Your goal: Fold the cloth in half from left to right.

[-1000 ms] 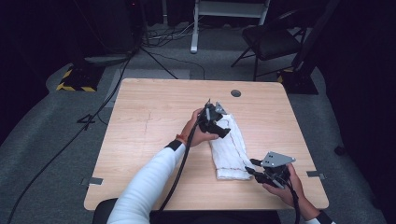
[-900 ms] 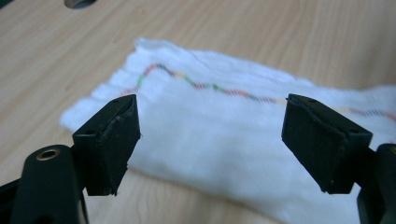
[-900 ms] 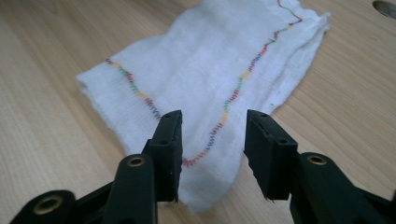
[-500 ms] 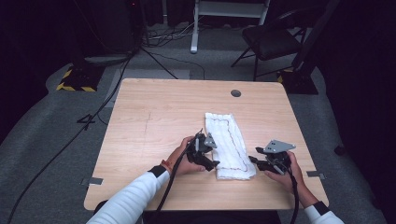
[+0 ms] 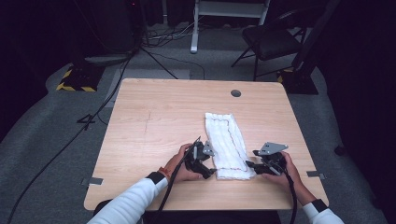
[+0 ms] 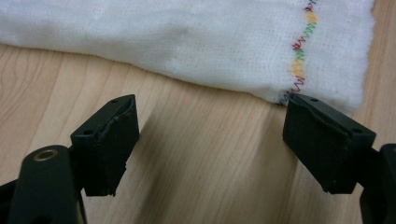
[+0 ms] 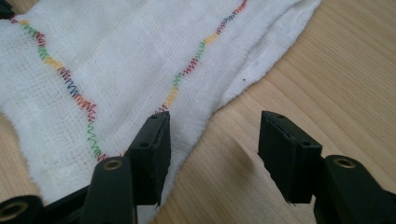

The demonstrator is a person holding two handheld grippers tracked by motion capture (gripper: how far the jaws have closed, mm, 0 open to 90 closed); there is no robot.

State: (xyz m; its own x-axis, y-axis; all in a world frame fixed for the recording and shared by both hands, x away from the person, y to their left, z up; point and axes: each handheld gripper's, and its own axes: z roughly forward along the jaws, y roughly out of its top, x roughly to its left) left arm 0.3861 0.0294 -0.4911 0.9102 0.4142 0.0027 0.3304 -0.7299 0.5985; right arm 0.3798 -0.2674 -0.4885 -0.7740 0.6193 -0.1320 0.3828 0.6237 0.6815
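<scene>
**Both claws open at the near end of the cloth**

A folded white cloth [image 5: 227, 143] is lying lengthwise on the bench [image 5: 154, 121], right of its middle, with a line of coloured zigzag stitching [image 7: 70, 86] running near its edge.

The left claw [image 5: 208, 169] is sitting low beside the cloth's near left corner. In the left gripper view its jaws are standing wide apart with bare wood between them; nothing is held. One jaw tip is reaching right up to the cloth's stitched corner [image 6: 299, 65], though whether it is touching cannot be told; the other is resting clear of the cloth, over the bench.

The right claw [image 5: 252, 164] is lying at the near right corner. In the right gripper view its jaws are spread wide as well, gripping nothing. One jaw is lying over the cloth, at the stitching; the other is standing over bare wood, with the cloth's edge running between them.
</scene>
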